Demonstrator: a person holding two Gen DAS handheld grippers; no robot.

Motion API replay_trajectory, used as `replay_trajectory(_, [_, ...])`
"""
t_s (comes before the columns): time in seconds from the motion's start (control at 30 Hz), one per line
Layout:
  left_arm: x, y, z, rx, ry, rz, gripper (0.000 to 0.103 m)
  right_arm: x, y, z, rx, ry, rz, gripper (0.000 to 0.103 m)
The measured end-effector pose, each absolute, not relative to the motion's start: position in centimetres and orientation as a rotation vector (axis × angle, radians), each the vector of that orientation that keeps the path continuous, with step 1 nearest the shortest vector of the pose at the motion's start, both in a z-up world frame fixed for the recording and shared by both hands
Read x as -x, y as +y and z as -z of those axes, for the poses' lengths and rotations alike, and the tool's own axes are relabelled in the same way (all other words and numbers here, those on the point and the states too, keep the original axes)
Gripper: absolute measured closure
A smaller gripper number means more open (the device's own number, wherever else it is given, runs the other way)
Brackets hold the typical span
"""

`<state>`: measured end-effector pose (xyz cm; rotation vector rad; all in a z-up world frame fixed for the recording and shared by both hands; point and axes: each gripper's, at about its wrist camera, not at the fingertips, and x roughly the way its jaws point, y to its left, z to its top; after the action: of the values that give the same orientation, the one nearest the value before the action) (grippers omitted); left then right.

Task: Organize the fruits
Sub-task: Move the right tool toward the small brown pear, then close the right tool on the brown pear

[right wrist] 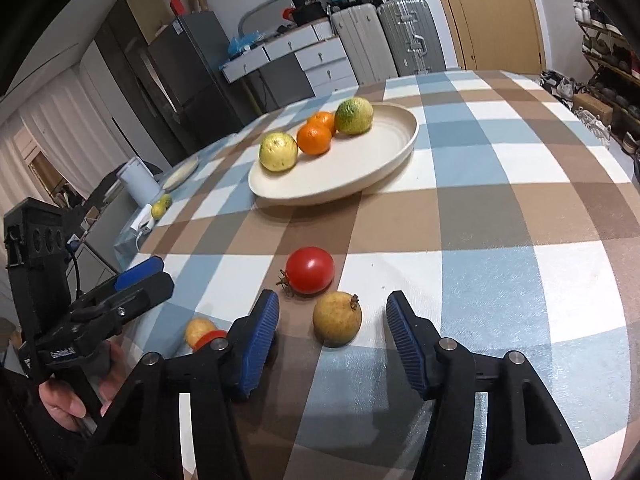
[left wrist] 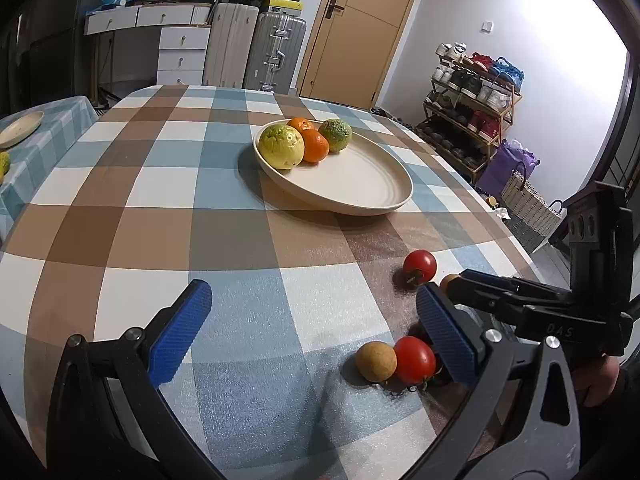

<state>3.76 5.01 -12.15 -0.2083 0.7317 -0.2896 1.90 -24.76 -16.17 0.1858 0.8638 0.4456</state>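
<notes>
1. Right tool (right wrist: 332, 320): jaws spread wide, gripping nothing; a tan round fruit (right wrist: 337, 319) sits between the fingers at lower centre, untouched.
2. Left tool (left wrist: 314, 326): jaws wide apart, empty, above the checked counter (left wrist: 160, 220).
3. A red tomato (right wrist: 311, 269) lies just beyond the tan fruit.
4. Upper centre: cream plate (right wrist: 360, 172) carries 2 greenish-yellow fruits and 2 oranges.

The right tool (left wrist: 436, 292) body reads "DAS".
</notes>
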Motion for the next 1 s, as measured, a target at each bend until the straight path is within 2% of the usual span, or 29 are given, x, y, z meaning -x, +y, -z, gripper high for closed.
replay_trajectory(0.17, [-3.7, 5.0, 12.2, 0.206, 0.725, 0.302, 0.001, -2.1, -24.7, 16.5, -0.190, 0.884, -0.441, 0.056])
replay_trajectory(0.3, [-3.7, 5.0, 12.3, 0.206, 0.731, 0.310, 0.001, -2.2, -24.8, 16.6, -0.192, 0.894, -0.440, 0.076])
replay_trajectory(0.87, [-2.5, 4.3, 12.7, 0.181, 0.809, 0.473, 0.002, -1.7, -25.1, 16.2, -0.219, 0.838, -0.481, 0.077])
replay_trajectory(1.0, [-2.7, 3.8, 13.0, 0.202, 0.828, 0.520, 0.013, -1.7, -25.3, 16.2, -0.227, 0.834, -0.490, 0.077])
